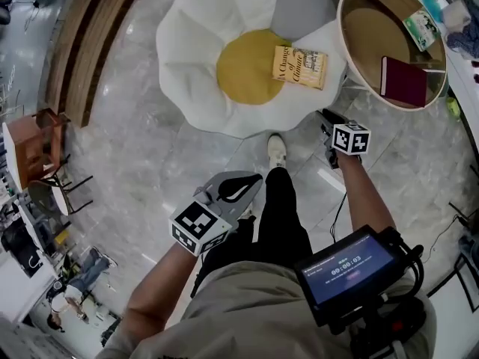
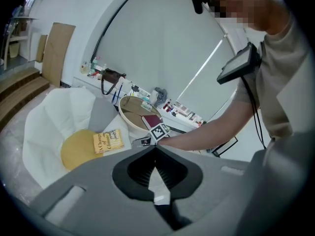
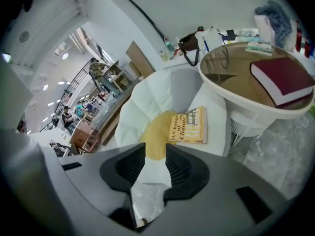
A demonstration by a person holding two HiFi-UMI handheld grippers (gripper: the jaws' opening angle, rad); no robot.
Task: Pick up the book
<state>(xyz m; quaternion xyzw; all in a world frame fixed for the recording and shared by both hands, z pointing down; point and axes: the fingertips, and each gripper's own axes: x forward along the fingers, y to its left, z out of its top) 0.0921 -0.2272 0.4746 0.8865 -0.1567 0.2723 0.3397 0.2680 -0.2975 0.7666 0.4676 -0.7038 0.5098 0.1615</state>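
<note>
Across the white flower-shaped seat [image 1: 196,36] the yellow book [image 1: 300,66] is lying flat and face up, its left edge overlapping the seat's yellow centre [image 1: 243,73] and the rest resting on a white petal toward the round surface [image 1: 342,36]; neither pair of tongs is touching it; the head view is showing both at once, the left tongs [image 1: 251,182] hanging low over the marble floor [image 1: 150,148] beside the person's black-trousered leg [image 1: 281,215], the right tongs [image 1: 328,118] reaching further out, just off the seat's near rim and below the round surface's rim; only the left gripper view is showing the left tongs [image 2: 156,150] with tips meeting and nothing gripped, and it is also catching the right forearm [image 2: 206,132] and marker cube [image 2: 158,131] stretching toward the book [image 2: 108,141]; only the right gripper view is showing the right tongs [image 3: 155,151] standing apart and empty, the book [image 3: 189,126] lying ahead of them and slightly right, well clear of the pads; that view is also taking in a maroon book [image 3: 283,80] on the round surface, whose rim is coming close to the petal carrying the yellow book; the head view alone is showing a white shoe [image 1: 277,149] planted at the seat's near edge, with open floor spreading left toward the wooden steps [image 1: 90,36].
</note>
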